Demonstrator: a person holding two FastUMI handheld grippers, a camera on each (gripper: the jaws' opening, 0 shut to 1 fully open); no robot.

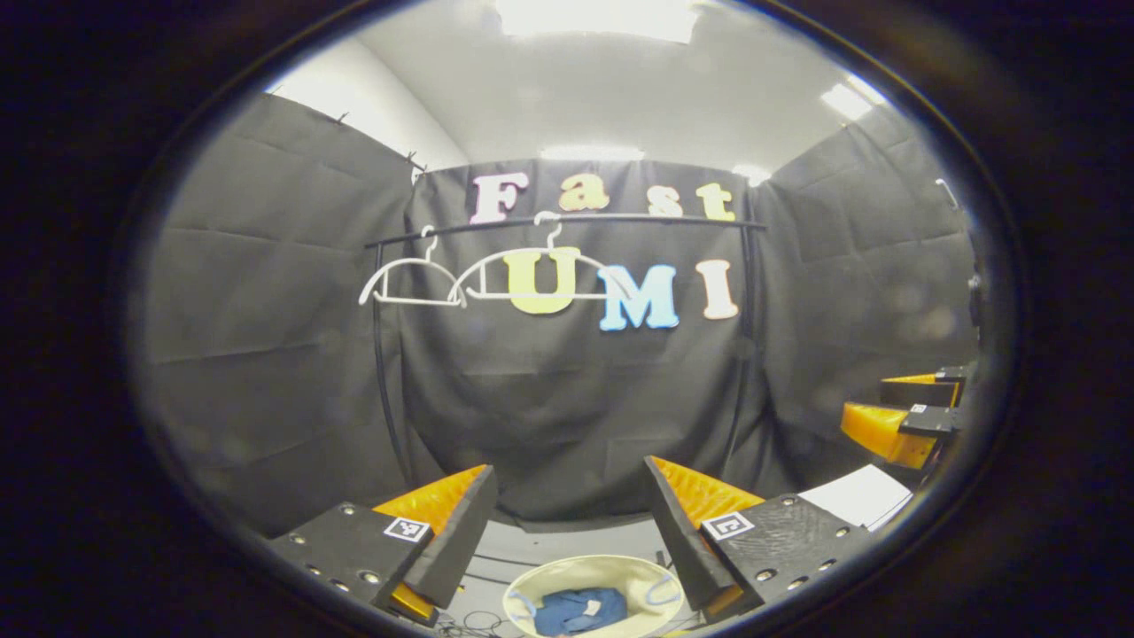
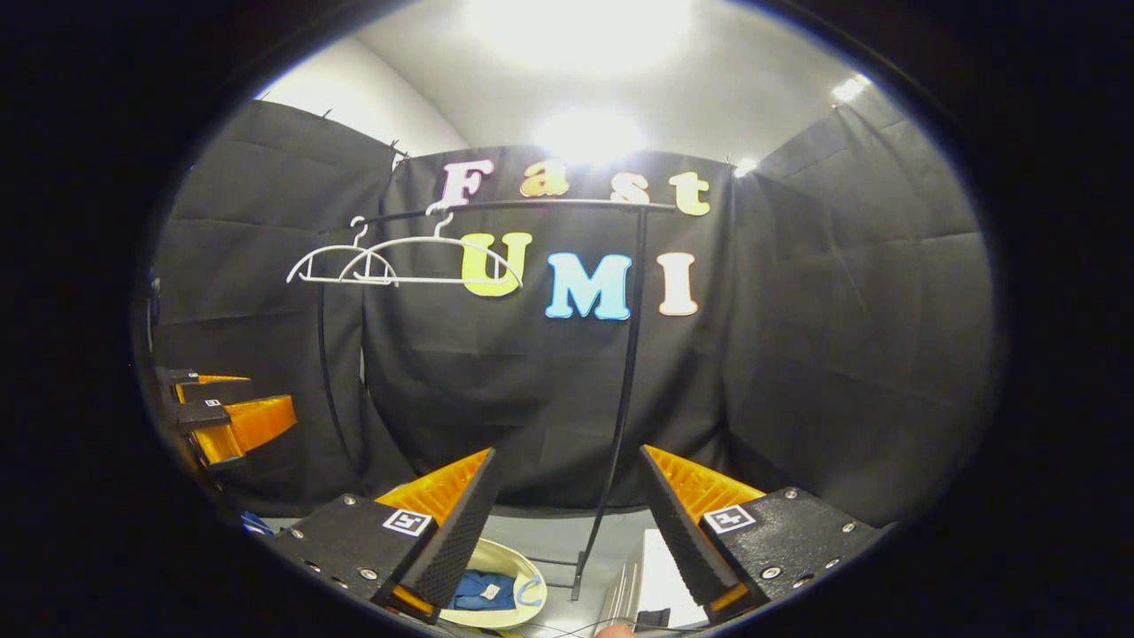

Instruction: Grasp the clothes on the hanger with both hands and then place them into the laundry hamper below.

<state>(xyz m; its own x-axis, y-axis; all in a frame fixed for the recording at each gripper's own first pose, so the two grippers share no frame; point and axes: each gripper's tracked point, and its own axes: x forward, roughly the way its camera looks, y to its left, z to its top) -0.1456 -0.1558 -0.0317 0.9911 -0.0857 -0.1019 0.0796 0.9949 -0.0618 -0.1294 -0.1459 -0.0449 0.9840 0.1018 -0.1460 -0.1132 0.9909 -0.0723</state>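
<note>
- One blue cloth garment (image 1: pixel 578 611) already lies in the round cream laundry hamper (image 1: pixel 532 585), below and between my left claw (image 1: pixel 567 514) fingers; from my right claw (image 2: pixel 567 514), it sits lower left.
- Two bare white hangers (image 1: pixel 412 283) hang on one black rail (image 1: pixel 567 221).
- Both claws gape wide, empty; left is nearer.

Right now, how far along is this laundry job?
It looks finished, or nearly so. Done: both hangers on the rail hang bare, and a blue garment lies in the hamper below. In hand: nothing; the left gripper and right gripper are open and hold nothing. Left: no clothes remain on the hangers.
</note>
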